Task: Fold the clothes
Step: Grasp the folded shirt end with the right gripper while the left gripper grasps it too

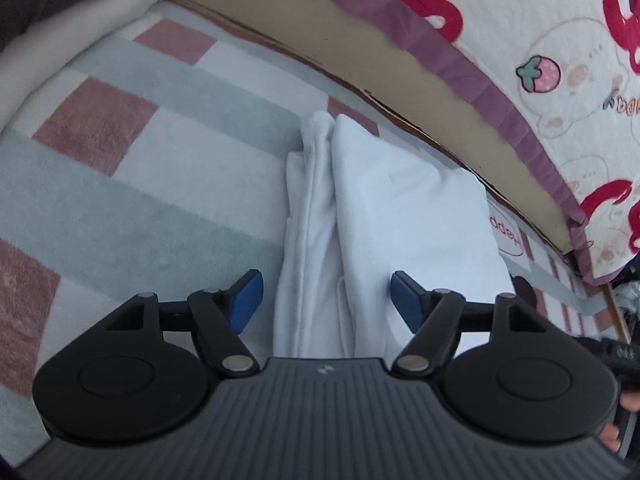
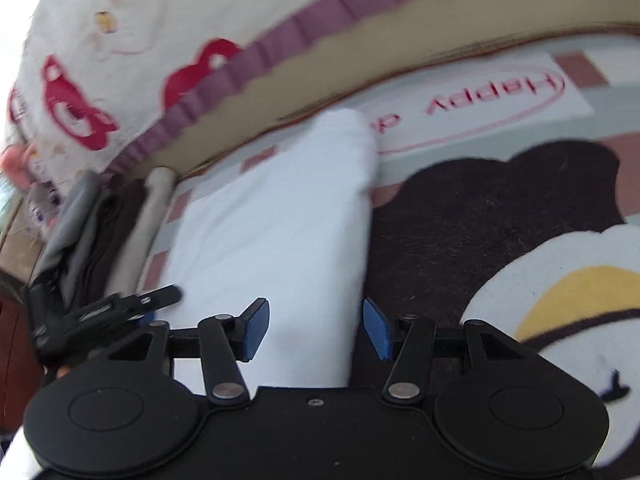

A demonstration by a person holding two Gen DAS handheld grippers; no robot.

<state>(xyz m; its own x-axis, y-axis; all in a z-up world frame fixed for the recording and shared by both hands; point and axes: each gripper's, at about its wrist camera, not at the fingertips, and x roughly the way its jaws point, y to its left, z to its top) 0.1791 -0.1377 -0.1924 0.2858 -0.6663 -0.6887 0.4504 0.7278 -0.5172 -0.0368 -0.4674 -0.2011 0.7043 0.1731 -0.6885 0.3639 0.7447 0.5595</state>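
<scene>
White folded cotton garment (image 1: pixel 400 216) lies flat on the checked fleece blanket (image 1: pixel 120 184); left gripper (image 1: pixel 326 300) and right gripper (image 2: pixel 316 330) both gape wide, gripping nothing.

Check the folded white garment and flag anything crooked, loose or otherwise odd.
The white garment lies folded on the checked blanket. Its left layers stick out unevenly beside the main panel, so that edge is not flush. Nothing looks damaged or spilled.

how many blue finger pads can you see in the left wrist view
2. One pad stands left of the folded white cloth, the other pad over its right half, neither pressing it.
</scene>
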